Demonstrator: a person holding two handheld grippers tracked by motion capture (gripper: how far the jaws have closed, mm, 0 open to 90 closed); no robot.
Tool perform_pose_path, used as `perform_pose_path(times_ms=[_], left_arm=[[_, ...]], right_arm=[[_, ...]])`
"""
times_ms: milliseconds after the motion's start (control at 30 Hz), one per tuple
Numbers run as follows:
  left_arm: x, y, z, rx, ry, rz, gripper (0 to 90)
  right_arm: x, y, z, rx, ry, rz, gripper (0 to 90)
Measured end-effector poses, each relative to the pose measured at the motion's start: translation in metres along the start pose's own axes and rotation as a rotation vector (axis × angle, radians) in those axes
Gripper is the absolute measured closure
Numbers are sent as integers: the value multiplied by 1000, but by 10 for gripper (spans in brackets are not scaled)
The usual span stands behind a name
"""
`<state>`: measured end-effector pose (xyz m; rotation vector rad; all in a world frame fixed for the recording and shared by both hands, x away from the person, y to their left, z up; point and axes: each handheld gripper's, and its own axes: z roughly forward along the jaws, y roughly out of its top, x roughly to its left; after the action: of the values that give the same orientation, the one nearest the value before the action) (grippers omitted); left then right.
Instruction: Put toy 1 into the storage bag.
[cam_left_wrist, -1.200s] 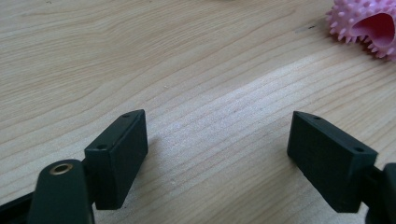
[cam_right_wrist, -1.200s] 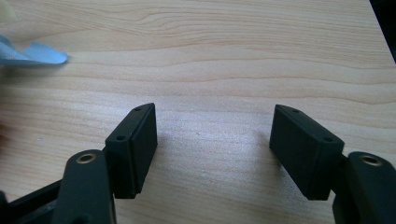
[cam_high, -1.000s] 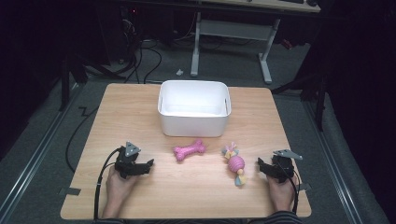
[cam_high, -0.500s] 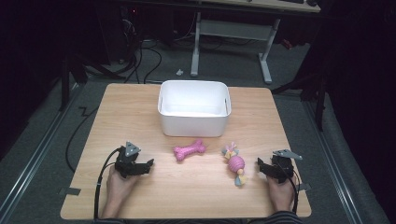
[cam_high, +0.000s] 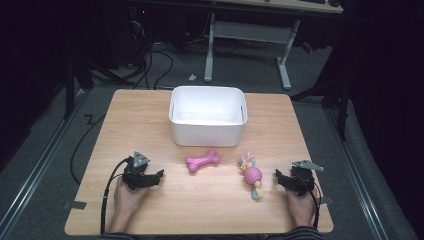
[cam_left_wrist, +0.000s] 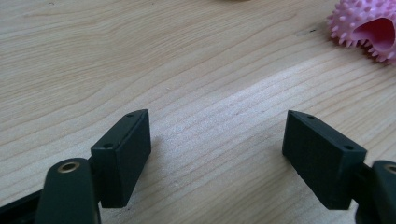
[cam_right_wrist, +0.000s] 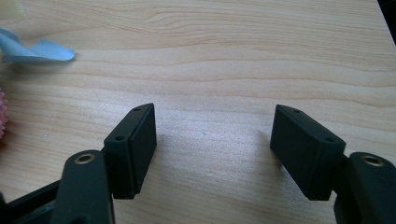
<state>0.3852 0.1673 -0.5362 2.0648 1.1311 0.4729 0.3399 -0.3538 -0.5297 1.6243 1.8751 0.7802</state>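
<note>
- Toys number two on the wooden counter (cam_high: 150, 115), both lying between the person's hands in front of the tub.
- One white tub (cam_high: 208, 120) stands upright toward the far middle of the counter, the largest thing on it.
- One pink bone toy (cam_high: 203, 161) lies just in front of the tub, apart from it; its spiky end shows in the left claw view (cam_left_wrist: 366, 25).
- One pink rope toy (cam_high: 251, 175) with pale tassels lies right of the bone, near the right claw.
- Left claw (cam_high: 159, 175) rests low on the counter, jaws spread with bare wood between them, having just been closing slightly.
- Right claw (cam_high: 278, 178) rests likewise, jaws spread wide around nothing.
</note>
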Motion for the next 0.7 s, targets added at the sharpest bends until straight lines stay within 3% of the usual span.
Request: perform_pose_path(times_ms=[333, 433, 700], left_arm=[[2, 4, -8, -36, -21, -11, 243], [3, 8, -13, -57, -50, -25, 244], [-4, 17, -26, -69, -84, -5, 242]], right_arm=[[1, 0, 0, 1, 2, -3, 316], [1, 0, 0, -2, 3, -2, 315], [1, 0, 0, 3, 7, -1, 305]])
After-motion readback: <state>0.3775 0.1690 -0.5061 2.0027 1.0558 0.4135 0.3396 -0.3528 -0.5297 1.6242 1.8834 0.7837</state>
